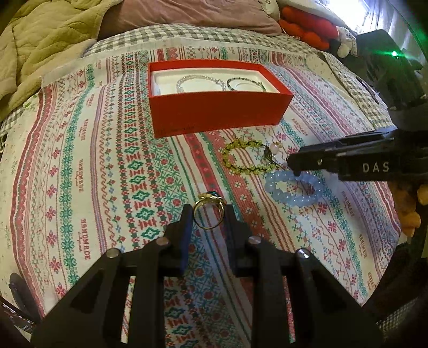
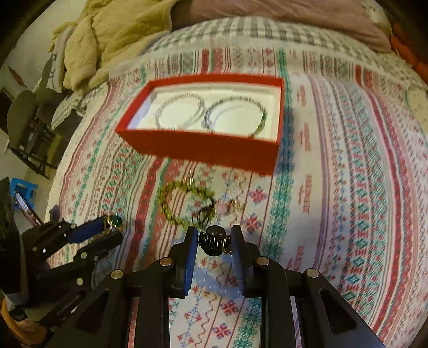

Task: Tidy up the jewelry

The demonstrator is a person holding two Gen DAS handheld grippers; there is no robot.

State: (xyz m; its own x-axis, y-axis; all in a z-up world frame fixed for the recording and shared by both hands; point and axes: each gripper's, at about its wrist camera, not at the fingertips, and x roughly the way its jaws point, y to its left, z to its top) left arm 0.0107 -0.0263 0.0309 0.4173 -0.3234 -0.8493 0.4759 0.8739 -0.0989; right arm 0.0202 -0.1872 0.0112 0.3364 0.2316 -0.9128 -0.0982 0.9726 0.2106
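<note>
My left gripper [image 1: 208,214] is shut on a gold ring with a green stone [image 1: 209,214], held above the patterned cloth; it also shows in the right wrist view [image 2: 113,222]. My right gripper [image 2: 214,238] is shut on a small dark ring with gold trim [image 2: 214,240]. The red box [image 1: 214,112] with a white insert holds a clear bead bracelet [image 1: 199,81] and a dark bead bracelet [image 1: 246,83]. On the cloth in front of the box lie a yellow-green bead bracelet [image 1: 247,158], a blue bead bracelet [image 1: 294,190] and a small pink charm [image 2: 226,207].
A patterned cloth [image 1: 93,160] covers the bed. A crumpled beige blanket [image 1: 40,40] and a mauve pillow [image 1: 187,13] lie at the back. A red plush toy [image 1: 307,26] sits at the back right. A chair [image 2: 24,120] stands off the bed's left.
</note>
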